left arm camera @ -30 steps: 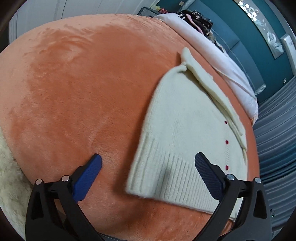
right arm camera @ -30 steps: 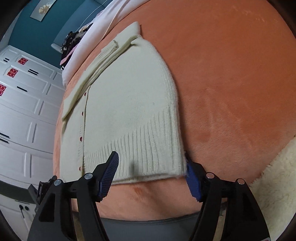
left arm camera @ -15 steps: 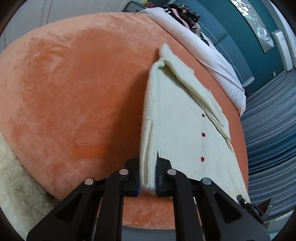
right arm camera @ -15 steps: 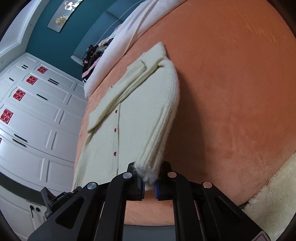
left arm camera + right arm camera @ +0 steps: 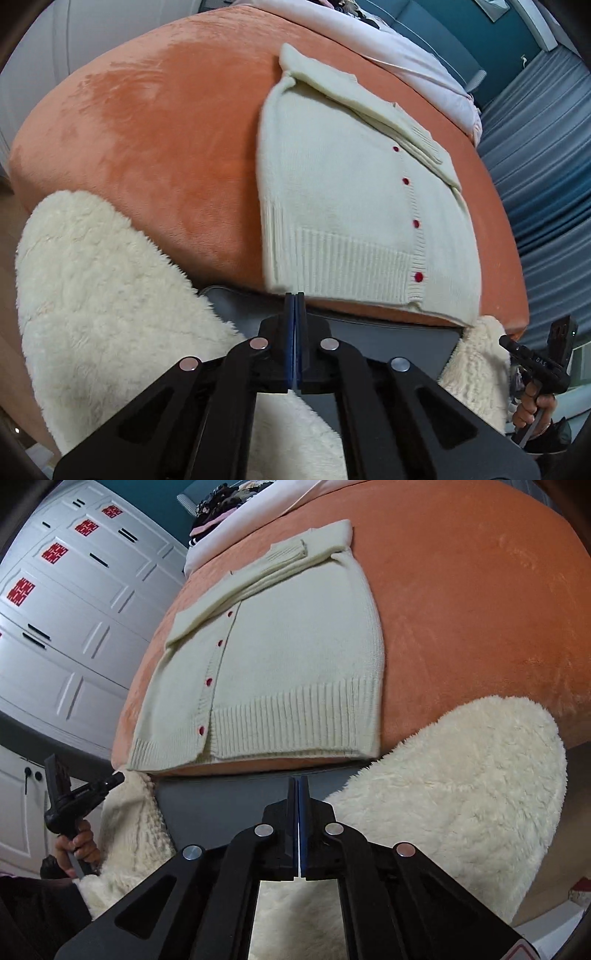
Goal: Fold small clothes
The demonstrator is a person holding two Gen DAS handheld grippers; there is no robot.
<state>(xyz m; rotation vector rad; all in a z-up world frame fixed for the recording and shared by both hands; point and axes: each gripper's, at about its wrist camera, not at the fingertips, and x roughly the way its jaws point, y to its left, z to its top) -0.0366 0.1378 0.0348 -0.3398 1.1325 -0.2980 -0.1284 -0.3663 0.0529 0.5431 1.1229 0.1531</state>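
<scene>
A cream knit cardigan [image 5: 351,192] with red buttons lies flat on the orange plush bed [image 5: 166,140], one side folded over the front and a sleeve folded across the top. It also shows in the right wrist view [image 5: 280,672]. My left gripper [image 5: 294,299] is shut and empty, just off the hem at the bed's near edge. My right gripper [image 5: 298,781] is shut and empty, just below the hem. The other hand-held gripper appears at the lower right of the left wrist view [image 5: 543,365] and at the lower left of the right wrist view [image 5: 70,797].
White fluffy throws [image 5: 103,295] [image 5: 461,797] hang over the near grey bed edge. A pale pink blanket [image 5: 388,44] and dark clothes lie at the far side. White wardrobe doors [image 5: 66,602] stand to the left in the right wrist view; blue-grey curtains [image 5: 546,155] to the right in the left wrist view.
Both grippers closed on the cardigan's hem, folded one side over, then let go and pulled back off the bed edge. The cardigan now lies flat and narrower.
</scene>
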